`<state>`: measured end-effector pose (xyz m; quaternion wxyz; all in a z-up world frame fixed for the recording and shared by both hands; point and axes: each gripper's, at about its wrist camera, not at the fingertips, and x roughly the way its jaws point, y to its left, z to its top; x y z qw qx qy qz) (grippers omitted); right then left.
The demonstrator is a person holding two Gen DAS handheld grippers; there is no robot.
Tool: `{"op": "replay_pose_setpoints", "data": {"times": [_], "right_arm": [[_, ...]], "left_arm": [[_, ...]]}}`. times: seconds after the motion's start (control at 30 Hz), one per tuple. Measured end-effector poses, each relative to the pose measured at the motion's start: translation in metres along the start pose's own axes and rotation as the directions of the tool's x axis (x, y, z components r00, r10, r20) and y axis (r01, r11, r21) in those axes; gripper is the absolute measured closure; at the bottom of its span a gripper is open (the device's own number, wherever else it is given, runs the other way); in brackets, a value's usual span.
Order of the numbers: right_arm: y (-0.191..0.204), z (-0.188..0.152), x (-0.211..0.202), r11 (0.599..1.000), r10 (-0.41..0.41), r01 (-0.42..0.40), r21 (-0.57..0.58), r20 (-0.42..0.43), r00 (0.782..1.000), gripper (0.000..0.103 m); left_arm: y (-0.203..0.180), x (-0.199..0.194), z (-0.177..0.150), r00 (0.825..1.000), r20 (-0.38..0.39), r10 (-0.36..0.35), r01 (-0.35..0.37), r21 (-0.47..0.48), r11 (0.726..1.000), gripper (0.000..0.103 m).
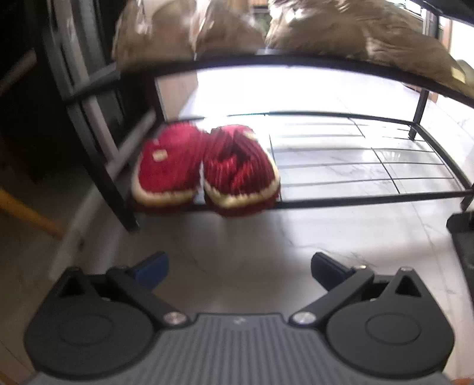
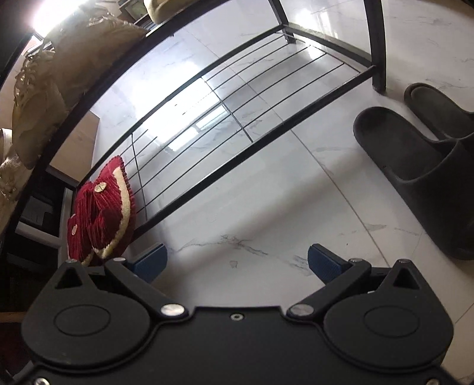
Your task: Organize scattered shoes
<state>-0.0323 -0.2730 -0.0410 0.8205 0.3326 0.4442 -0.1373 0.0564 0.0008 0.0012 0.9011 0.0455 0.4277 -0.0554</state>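
Two red slippers with cream trim point(image 1: 204, 168) sit side by side at the left end of the black wire shoe rack's bottom shelf point(image 1: 355, 165). They also show in the right wrist view point(image 2: 100, 219) at lower left. Two black slide sandals point(image 2: 420, 165) lie on the floor to the right of the rack. My left gripper point(image 1: 238, 271) is open and empty, in front of the red slippers. My right gripper point(image 2: 237, 263) is open and empty, above bare floor between the rack and the black sandals.
Beige shoes point(image 1: 326, 26) fill the rack's upper shelf, also showing in the right wrist view point(image 2: 53, 74). The rack's right leg point(image 2: 376, 44) stands close to the black sandals. A dark frame point(image 1: 89, 118) and a wooden bar point(image 1: 26, 213) stand to the left. The floor is white marble tile point(image 2: 266, 207).
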Motion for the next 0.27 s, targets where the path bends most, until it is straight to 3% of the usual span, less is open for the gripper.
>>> {"op": "replay_pose_setpoints", "data": {"times": [0.13,0.27], "right_arm": [[0.002,-0.002,0.005,0.999,-0.027,0.027,-0.022,-0.008,1.000,0.000],[0.000,-0.006,0.012,0.999,-0.038,0.038,-0.012,-0.043,0.998,0.000]], "left_arm": [[0.009,0.003,-0.001,1.000,-0.009,0.000,-0.001,-0.036,0.999,0.001],[0.016,-0.004,-0.003,0.999,0.032,-0.030,0.032,-0.059,0.998,0.001]]}}
